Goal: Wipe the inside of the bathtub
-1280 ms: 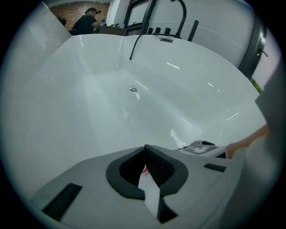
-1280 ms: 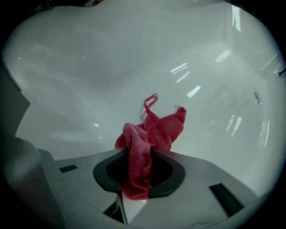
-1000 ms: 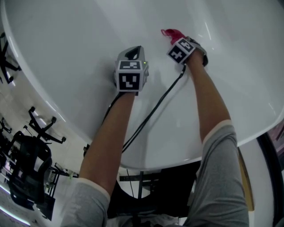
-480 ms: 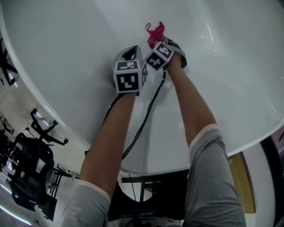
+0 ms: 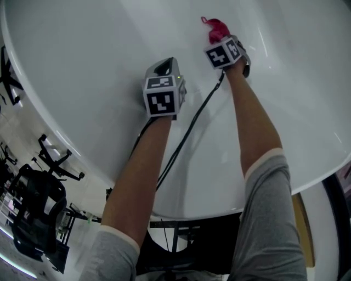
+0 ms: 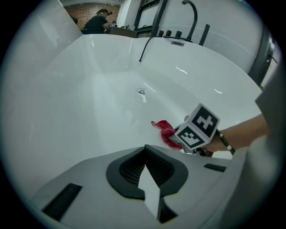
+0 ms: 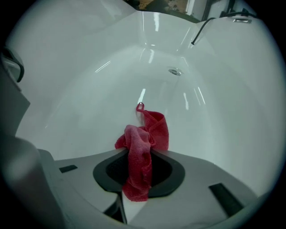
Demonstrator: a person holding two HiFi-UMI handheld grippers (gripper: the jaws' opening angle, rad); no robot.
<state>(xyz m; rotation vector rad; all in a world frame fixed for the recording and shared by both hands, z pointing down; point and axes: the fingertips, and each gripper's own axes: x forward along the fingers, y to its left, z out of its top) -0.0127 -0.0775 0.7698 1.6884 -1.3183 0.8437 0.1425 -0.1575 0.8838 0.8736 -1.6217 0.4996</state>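
The white bathtub point(image 5: 82, 82) fills the head view, and its inside wall point(image 7: 89, 80) curves down to a drain point(image 7: 175, 71). My right gripper point(image 5: 219, 37) is shut on a red cloth point(image 7: 140, 152), and the cloth point(image 5: 217, 28) lies against the tub's inner surface. From the left gripper view the cloth point(image 6: 166, 132) shows just ahead of the right gripper's marker cube point(image 6: 196, 127). My left gripper point(image 5: 162, 74) hangs to the left of it over the tub, shut with nothing in it point(image 6: 145, 172).
A black faucet point(image 6: 193, 13) and handles stand on the tub's far rim. The drain point(image 6: 141, 91) sits in the tub floor. Black cables point(image 5: 186, 137) trail from both grippers over the near rim. Office chairs point(image 5: 33, 192) stand on the floor at the left.
My right gripper has swept the red cloth across the tub wall, left toward the left gripper and then back right and farther away. The left gripper has barely moved.
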